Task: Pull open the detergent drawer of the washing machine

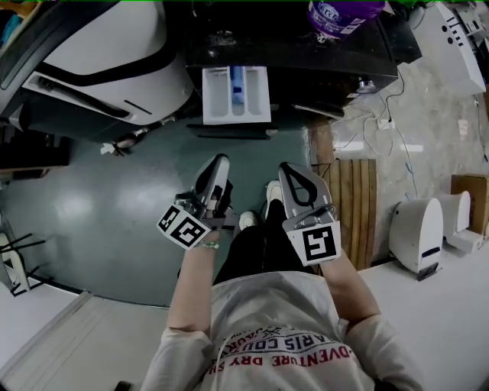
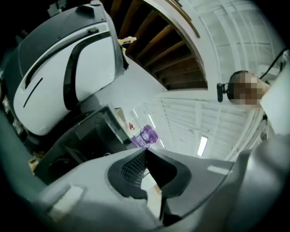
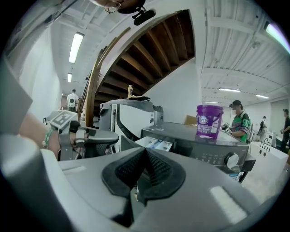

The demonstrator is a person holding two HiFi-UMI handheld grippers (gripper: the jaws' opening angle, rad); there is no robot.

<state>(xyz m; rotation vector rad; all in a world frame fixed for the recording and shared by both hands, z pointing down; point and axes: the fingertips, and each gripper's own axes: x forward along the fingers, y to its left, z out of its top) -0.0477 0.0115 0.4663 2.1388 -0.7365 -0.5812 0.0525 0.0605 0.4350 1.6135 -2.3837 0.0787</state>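
**Grey left gripper (image 1: 219,160) and grey right gripper (image 1: 287,168) shut on nothing; white plastic detergent drawer (image 1: 235,94) already out**

Closest to the head camera, a white printed shirt (image 1: 283,344) is seen. Beyond it, the 2 grippers are held side by side above a teal floor (image 1: 92,214). In each gripper view the ribbed black pads (image 3: 130,168) are seen pressed together tip to tip, with nothing caught between them. Neither gripper is touching the machine, and both are held well apart from it.

The detergent drawer is seen drawn out from the front of the dark grey washing machine (image 1: 306,46). Its compartments are exposed, and 1 of them shows blue. A purple plastic tub (image 1: 340,15) is stood on the machine's top, behind the drawer. How much travel remains cannot be told from this steep angle, but the drawer seems near full extension.

The pull is judged done, with only keeping clear left. Should the drawer be wanted further out, 1 gripper would have to be opened. It would then have to be brought level to the drawer's front lip, closed there, and drawn straight back.
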